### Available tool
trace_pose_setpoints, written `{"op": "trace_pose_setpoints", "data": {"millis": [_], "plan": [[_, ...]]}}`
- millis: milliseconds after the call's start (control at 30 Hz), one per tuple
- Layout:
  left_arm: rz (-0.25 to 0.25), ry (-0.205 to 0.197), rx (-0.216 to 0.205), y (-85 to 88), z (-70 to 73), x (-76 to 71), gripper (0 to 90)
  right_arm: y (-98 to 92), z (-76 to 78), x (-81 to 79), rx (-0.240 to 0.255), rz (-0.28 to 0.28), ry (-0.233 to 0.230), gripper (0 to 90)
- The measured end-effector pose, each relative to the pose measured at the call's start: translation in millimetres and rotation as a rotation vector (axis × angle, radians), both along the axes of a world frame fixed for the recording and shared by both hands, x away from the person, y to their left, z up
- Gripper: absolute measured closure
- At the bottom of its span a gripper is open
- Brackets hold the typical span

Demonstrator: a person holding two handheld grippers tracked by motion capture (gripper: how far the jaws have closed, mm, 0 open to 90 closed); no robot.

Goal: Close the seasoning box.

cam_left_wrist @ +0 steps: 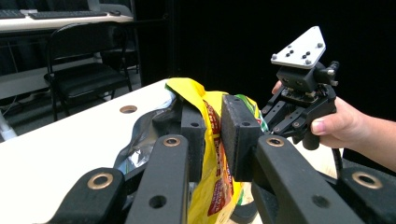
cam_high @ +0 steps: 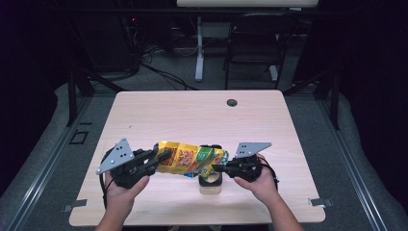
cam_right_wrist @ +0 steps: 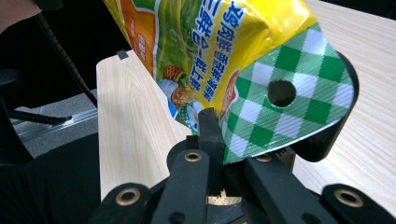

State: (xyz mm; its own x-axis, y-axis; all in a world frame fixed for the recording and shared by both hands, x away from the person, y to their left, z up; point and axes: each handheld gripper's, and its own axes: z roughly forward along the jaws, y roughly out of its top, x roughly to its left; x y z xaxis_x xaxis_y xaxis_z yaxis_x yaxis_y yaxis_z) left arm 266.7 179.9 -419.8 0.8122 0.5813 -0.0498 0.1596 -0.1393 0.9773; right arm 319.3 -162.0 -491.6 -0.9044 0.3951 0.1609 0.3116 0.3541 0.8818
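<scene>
The snack bag [cam_high: 190, 160] is pinched at both ends by left tool [cam_high: 153, 161] and right tool [cam_high: 217, 168]; spillage beside the cup [cam_high: 210, 184] near the counter's [cam_high: 192, 115] front edge is risked if tilted.

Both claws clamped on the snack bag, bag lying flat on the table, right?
Not flat. The high view shows the snack bag held up off the table, stretched between the left claw and right claw. Both are clamped on it.

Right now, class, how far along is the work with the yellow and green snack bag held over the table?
Done: the yellow and green foil snack bag is lifted off the light wooden table. In hand: left gripper and right gripper each pinch one end, above a small container. Left, probably: opening the bag or pouring; whether it is torn open is unclear.
</scene>
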Motion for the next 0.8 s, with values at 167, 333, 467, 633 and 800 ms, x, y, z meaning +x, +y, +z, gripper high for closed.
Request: {"op": "trace_pose_setpoints", "data": {"millis": [167,333,467,633,800], "plan": [[0.007,0.009,0.006,3.4,-4.2,-0.3,79.0,1.3,0.3,-0.5,-0.004,-0.004,-0.009,89.7],[0.009,0.019,0.002,6.3,-8.6,-0.3,78.6,0.9,1.1,-0.8,0.002,-0.010,-0.008,89.6],[0.011,0.026,-0.001,9.2,-11.8,-0.1,78.3,2.0,1.6,-1.4,0.000,-0.009,-0.012,89.6],[0.015,0.038,-0.010,13.3,-15.9,0.2,78.0,2.7,3.5,-2.3,0.001,-0.005,-0.016,89.6],[0.020,0.043,-0.015,16.2,-19.2,-0.1,77.5,3.4,4.9,-3.2,0.000,-0.004,-0.023,89.6]]}}
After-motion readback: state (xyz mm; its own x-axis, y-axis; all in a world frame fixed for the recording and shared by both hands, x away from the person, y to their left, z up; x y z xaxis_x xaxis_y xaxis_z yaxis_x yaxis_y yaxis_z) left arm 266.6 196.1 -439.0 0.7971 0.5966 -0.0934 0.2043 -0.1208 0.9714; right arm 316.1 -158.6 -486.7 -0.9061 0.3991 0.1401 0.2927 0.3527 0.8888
